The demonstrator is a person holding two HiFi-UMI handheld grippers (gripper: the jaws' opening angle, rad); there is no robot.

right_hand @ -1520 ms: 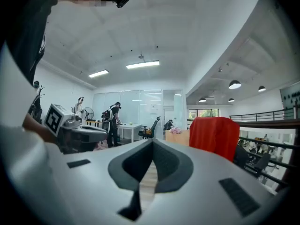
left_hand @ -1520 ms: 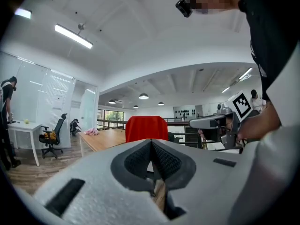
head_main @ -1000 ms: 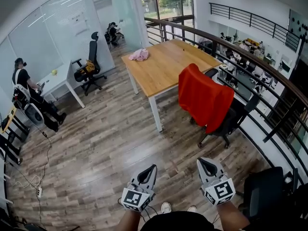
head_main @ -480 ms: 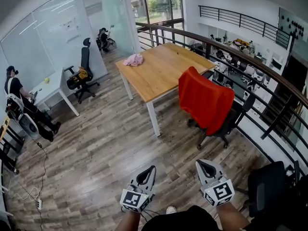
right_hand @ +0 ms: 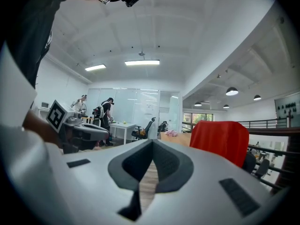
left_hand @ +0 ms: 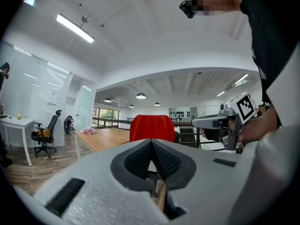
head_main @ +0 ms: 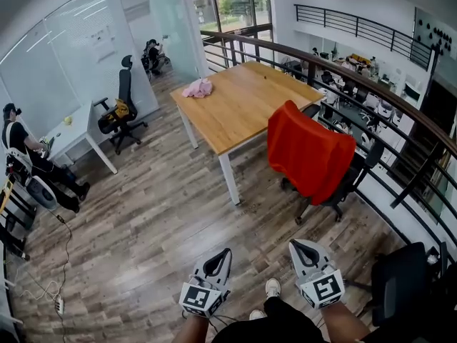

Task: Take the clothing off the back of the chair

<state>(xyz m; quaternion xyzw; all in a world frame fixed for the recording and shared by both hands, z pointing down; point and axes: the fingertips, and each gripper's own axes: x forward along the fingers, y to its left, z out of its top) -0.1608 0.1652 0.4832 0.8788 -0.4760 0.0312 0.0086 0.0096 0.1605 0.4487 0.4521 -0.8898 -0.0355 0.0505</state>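
A red garment (head_main: 308,151) hangs over the back of a black office chair (head_main: 350,181) beside the wooden table (head_main: 243,102). It also shows in the left gripper view as the red garment (left_hand: 152,127) and in the right gripper view as the red garment (right_hand: 220,139), straight ahead and some way off. My left gripper (head_main: 220,258) and right gripper (head_main: 300,249) are held level near the bottom of the head view, well short of the chair. Both are shut with nothing between the jaws.
A pink cloth (head_main: 198,88) lies on the table's far end. A curved railing (head_main: 371,98) runs behind the chair. Another black chair (head_main: 397,281) stands at the lower right. At the left are a white desk (head_main: 78,131), a black chair (head_main: 121,113) and a person (head_main: 25,148).
Both grippers and the head camera have moved forward over the wooden floor towards the chair with the red garment. The jaws have stayed shut.
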